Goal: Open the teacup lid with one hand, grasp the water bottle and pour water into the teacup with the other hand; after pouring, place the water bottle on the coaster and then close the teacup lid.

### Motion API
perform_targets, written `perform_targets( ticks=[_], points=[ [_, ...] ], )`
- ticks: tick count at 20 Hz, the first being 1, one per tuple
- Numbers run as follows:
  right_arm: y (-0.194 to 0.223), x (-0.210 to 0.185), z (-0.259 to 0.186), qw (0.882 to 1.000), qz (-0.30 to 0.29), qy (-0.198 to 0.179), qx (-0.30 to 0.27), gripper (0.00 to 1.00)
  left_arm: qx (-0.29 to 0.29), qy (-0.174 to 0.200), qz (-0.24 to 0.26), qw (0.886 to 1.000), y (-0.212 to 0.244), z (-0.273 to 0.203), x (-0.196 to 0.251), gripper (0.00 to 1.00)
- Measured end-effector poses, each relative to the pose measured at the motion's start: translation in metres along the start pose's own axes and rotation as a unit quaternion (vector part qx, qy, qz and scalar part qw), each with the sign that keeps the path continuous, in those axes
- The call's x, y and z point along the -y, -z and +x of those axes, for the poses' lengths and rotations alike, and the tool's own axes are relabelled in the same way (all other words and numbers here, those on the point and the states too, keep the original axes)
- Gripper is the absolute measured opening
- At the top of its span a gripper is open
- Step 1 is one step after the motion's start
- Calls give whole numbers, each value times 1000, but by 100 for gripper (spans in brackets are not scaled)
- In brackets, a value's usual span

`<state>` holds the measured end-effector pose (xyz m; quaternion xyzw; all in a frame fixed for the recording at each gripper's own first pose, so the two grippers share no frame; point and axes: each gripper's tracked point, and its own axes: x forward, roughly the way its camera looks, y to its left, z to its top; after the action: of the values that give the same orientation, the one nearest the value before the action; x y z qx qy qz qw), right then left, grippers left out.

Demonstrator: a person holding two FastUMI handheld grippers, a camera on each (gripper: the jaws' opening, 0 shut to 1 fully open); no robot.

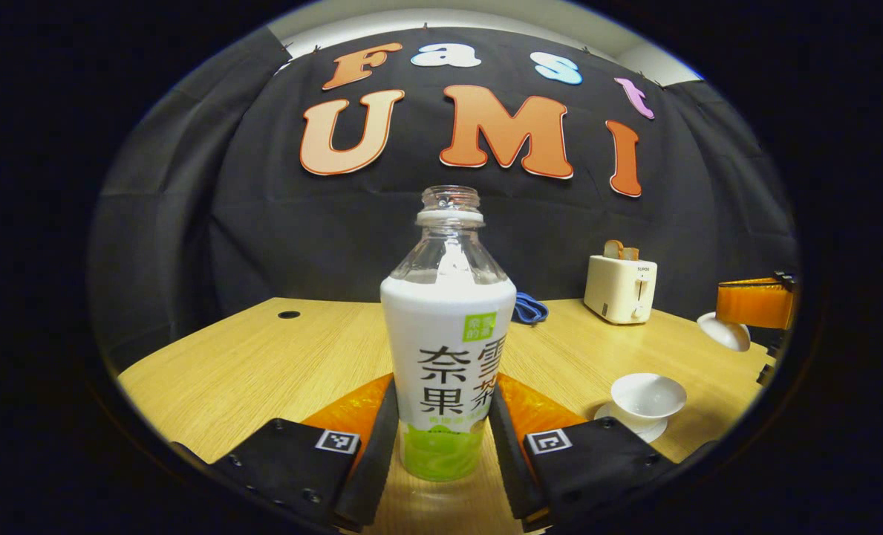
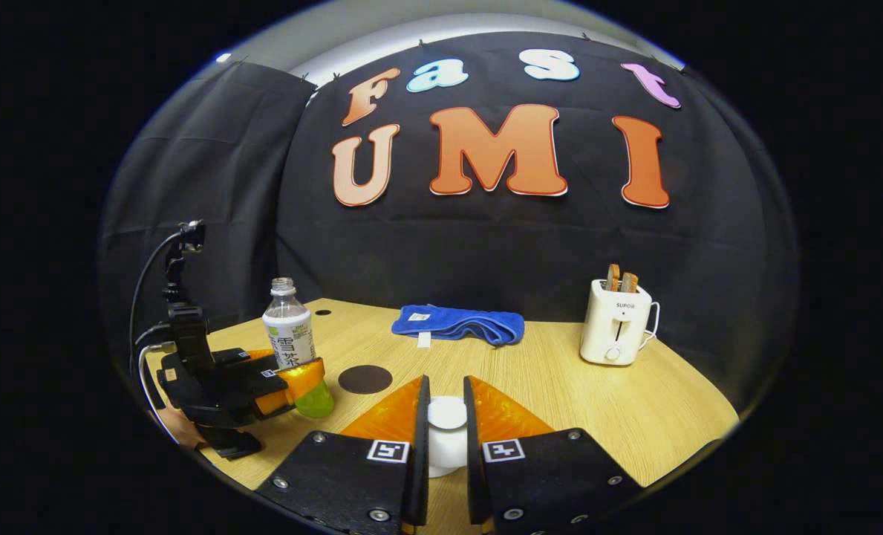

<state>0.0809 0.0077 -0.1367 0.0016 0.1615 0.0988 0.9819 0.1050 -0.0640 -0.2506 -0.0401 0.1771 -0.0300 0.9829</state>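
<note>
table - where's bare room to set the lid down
Bare table lies in front of the toaster, and more between the blue towel and the right tongs holding the lid. It is crowded on the left: bottle, left tongs, coaster.

The bottle (image 1: 447, 349) stands upright on the table, uncapped, with a white label and green base. The white cup (image 1: 647, 397) sits open on its saucer, well to the side. Its lid (image 2: 447, 431) is lifted, seemingly pinched. The dark round coaster (image 2: 365, 379) lies near the bottle.
</note>
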Motion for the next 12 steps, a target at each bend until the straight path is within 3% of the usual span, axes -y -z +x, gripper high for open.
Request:
perform_targets(
  ticks=[6, 12],
  points=[
    [-8, 24, -6, 1000, 3, 18, 7, 22, -15, -11, 101, 995, -12, 0, -4, 63],
    [-16, 49, -15, 999, 11, 38, 15, 22, -17, -12, 242, 970, -17, 1, 6, 65]
  ],
)
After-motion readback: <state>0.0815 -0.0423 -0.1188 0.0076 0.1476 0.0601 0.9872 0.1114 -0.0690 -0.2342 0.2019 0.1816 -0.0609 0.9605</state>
